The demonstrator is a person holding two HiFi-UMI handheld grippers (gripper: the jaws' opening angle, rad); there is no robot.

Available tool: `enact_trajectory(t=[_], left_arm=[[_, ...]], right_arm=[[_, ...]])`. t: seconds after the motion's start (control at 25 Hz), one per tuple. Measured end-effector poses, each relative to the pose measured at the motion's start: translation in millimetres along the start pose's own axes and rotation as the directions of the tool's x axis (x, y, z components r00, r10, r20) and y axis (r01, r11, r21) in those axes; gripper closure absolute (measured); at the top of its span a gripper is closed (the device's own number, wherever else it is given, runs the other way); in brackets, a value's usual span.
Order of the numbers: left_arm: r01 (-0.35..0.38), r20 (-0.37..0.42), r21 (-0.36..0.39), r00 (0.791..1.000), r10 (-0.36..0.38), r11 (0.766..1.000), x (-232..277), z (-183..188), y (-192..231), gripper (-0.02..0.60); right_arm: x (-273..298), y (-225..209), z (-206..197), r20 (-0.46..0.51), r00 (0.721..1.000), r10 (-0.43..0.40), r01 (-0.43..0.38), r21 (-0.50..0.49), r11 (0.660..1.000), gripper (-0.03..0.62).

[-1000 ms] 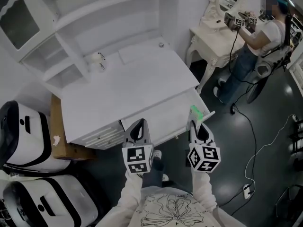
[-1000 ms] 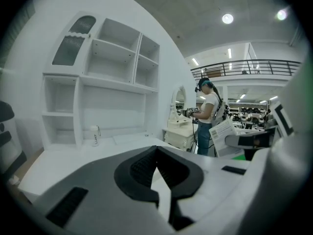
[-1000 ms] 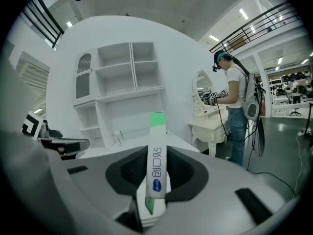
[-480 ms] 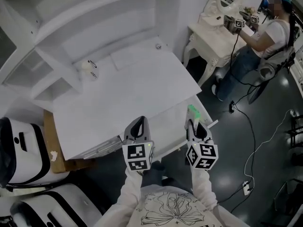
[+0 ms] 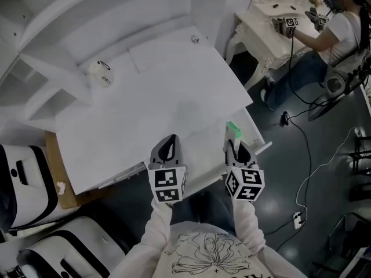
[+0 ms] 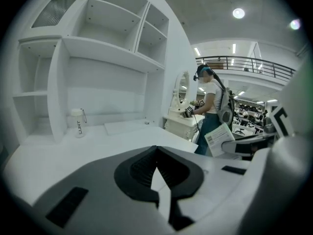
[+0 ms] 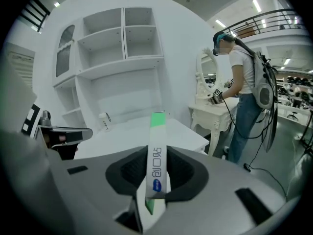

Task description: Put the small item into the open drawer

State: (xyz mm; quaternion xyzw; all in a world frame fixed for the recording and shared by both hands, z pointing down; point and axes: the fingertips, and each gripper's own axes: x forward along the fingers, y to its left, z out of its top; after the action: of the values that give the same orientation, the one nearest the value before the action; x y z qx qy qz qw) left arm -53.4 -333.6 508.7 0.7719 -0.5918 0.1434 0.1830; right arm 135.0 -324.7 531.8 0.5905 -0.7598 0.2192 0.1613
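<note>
The small item, a narrow green and white box (image 5: 233,130) (image 7: 157,164), sticks out forward from my right gripper (image 5: 233,142) (image 7: 157,153), which is shut on it. It hangs over the right part of the open drawer (image 5: 259,148) at the front of the white desk (image 5: 156,103). My left gripper (image 5: 168,145) (image 6: 156,151) is shut with nothing in it. It hovers over the desk's front edge, left of the right gripper.
A white bottle (image 5: 100,73) (image 6: 77,123) stands at the back left of the desk under white shelves (image 6: 102,58). A person (image 5: 342,28) (image 7: 242,87) works at a vanity table (image 5: 272,22) to the right. Black and white cases (image 5: 20,178) and a cable (image 5: 306,172) lie on the floor.
The head view has swung, so the desk fills more of it. Both grippers have edged forward over the desk front. The right one still holds the green box.
</note>
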Motion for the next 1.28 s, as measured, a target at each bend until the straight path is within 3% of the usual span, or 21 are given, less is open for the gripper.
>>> enact_trajectory(t=[0.36, 0.6, 0.84, 1.28], left_arm=[[-0.045, -0.068, -0.033, 0.997, 0.043, 0.998, 19.2, -29.1, 14.2, 0.58], [-0.084, -0.101, -0.057, 0.992, 0.078, 0.995, 27.0, -49.5, 24.4, 0.58], [-0.125, -0.131, -0.088, 0.985, 0.113, 0.988, 26.8, -69.5, 34.4, 0.578], [-0.163, -0.149, -0.132, 0.978, 0.143, 0.978, 18.7, -86.4, 47.6, 0.58]], right_arm=[[41.0, 0.1, -43.2, -0.135, 0.99, 0.047, -0.05, -0.016, 0.999, 0.503], [68.0, 0.1, -81.2, -0.243, 0.967, 0.077, -0.086, -0.028, 0.996, 0.503], [87.6, 3.9, -121.4, -0.346, 0.933, 0.1, -0.104, 0.007, 0.995, 0.503], [120.4, 27.8, -177.0, -0.526, 0.839, 0.137, -0.193, -0.052, 0.98, 0.503]])
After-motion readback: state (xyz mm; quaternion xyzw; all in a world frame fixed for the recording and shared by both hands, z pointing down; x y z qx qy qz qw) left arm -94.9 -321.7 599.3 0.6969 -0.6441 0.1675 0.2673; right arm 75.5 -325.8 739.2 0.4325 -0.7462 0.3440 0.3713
